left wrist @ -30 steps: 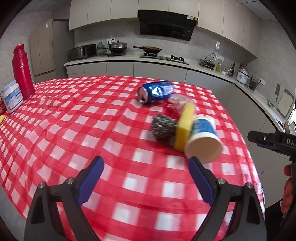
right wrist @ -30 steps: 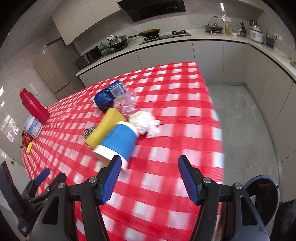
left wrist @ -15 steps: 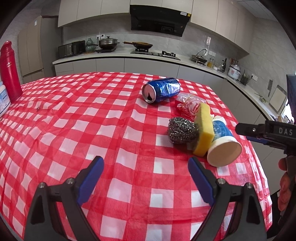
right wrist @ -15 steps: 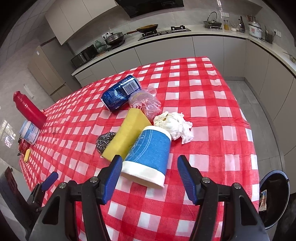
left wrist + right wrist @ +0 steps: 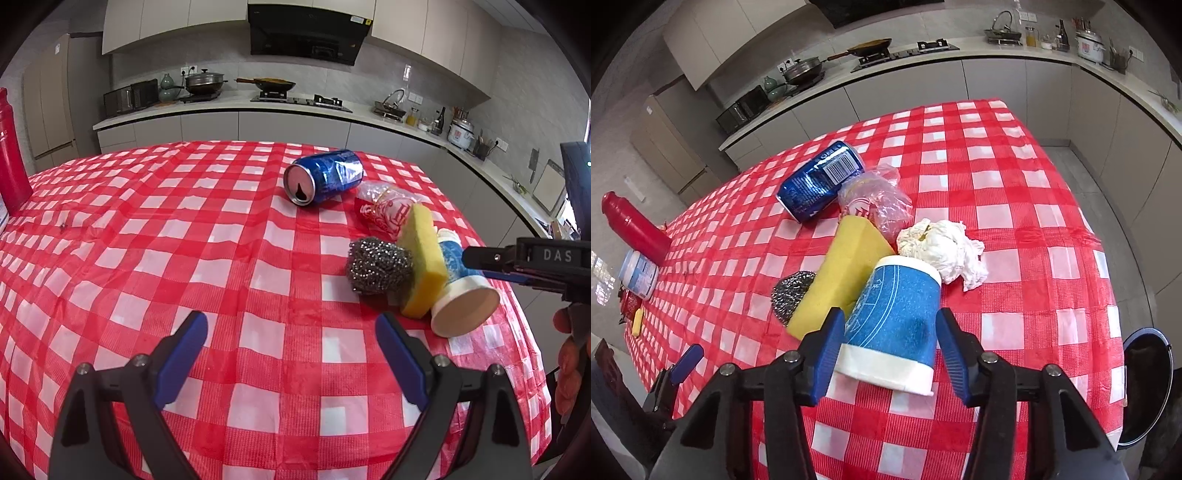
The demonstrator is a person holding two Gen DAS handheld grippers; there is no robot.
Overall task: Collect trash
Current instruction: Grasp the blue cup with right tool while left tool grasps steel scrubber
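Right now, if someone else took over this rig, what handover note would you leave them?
Right gripper: jaws have just been closing around the tipped blue-and-white paper cup; a firm pinch is not clear yet.
Left gripper: jaws wide open, empty, above the red checked tablecloth.
On the table: blue drink can, clear plastic wrapper, crumpled white tissue, yellow sponge, steel wool scourer.
Black bin on the floor beside the table.
Done: nothing visibly binned. Left: all of it.
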